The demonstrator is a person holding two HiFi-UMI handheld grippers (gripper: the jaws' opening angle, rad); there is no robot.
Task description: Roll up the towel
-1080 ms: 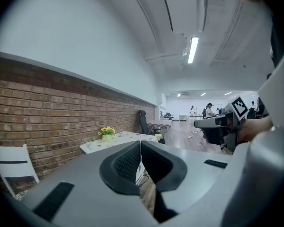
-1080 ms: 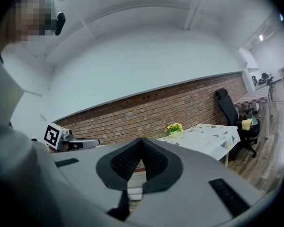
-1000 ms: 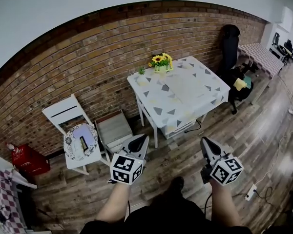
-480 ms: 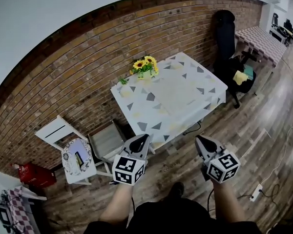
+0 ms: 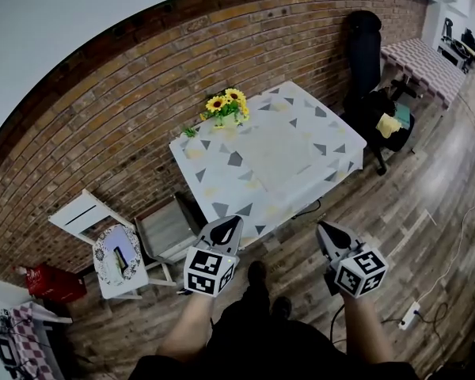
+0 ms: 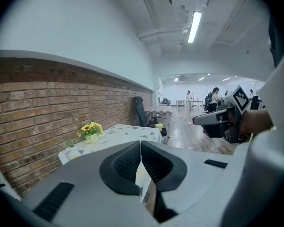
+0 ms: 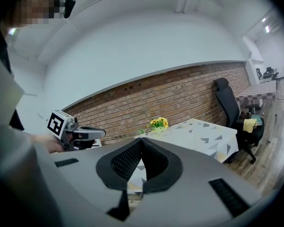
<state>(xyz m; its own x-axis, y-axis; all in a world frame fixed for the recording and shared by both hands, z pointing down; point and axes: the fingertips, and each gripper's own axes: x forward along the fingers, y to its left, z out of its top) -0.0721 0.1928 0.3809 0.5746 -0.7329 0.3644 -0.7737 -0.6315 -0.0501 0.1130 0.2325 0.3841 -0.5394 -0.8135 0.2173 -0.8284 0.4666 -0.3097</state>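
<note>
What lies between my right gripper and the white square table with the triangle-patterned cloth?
Bare brown wooden plank floor, as the head view shows; the shut, empty right gripper hangs short of the triangle-patterned table.

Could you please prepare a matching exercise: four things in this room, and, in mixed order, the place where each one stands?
1. sunflowers
2. black office chair
3. red box
4. white chair

a. on the floor, far left
b. on the table, at the corner by the brick wall
c. right of the table
d. between the table and the red box

Pairs: 1-b, 2-c, 3-a, 4-d.
</note>
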